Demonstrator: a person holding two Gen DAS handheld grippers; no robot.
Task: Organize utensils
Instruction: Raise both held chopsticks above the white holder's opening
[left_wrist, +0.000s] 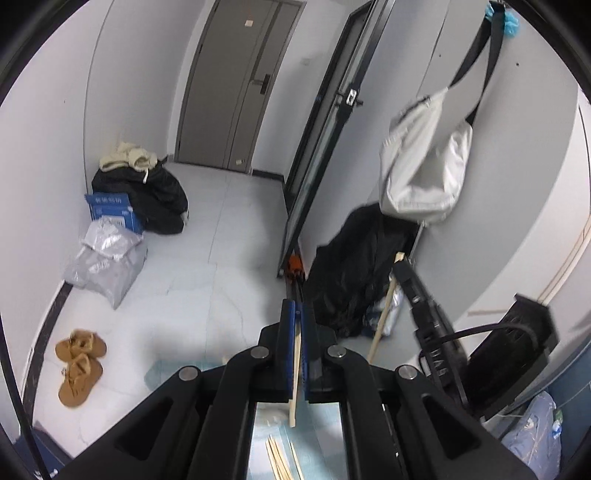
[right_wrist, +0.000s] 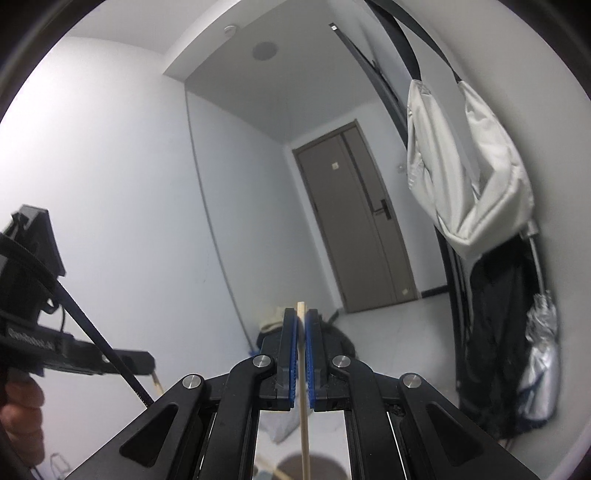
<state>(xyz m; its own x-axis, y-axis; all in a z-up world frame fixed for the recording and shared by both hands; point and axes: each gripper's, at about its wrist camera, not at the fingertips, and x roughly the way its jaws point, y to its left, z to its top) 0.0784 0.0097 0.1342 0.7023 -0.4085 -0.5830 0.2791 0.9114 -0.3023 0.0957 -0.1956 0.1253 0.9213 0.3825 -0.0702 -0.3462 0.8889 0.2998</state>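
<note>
In the left wrist view, at six o'clock and nearest the lens, several loose chopsticks (left_wrist: 280, 459) are seen lying on a pale blue surface (left_wrist: 321, 439) below the tool, so part of the sorting is judged to be left undone. Just above them, the left gripper (left_wrist: 297, 332) is closed on a single chopstick (left_wrist: 296, 373), which is pinched between the blue fingers (left_wrist: 289, 343) and hangs down out of their lower end. Towards three o'clock the right gripper (left_wrist: 424, 295) is seen from the side, with a second chopstick (left_wrist: 384, 314) running slantwise through it. In the right wrist view that gripper (right_wrist: 302, 339) is likewise clamped shut, its chopstick (right_wrist: 303, 406) being held upright between the pads with its tip just clear of the fingertips. At nine o'clock there, the left tool and a hand (right_wrist: 20, 421) on its grip are visible. Both tools are raised well off the surface, pointing out into the room. No holder or tray for the utensils is shown, so the placing of the two held sticks is judged still to be done. Farther off, at twelve o'clock, a grey door (left_wrist: 236, 85) is seen.
</note>
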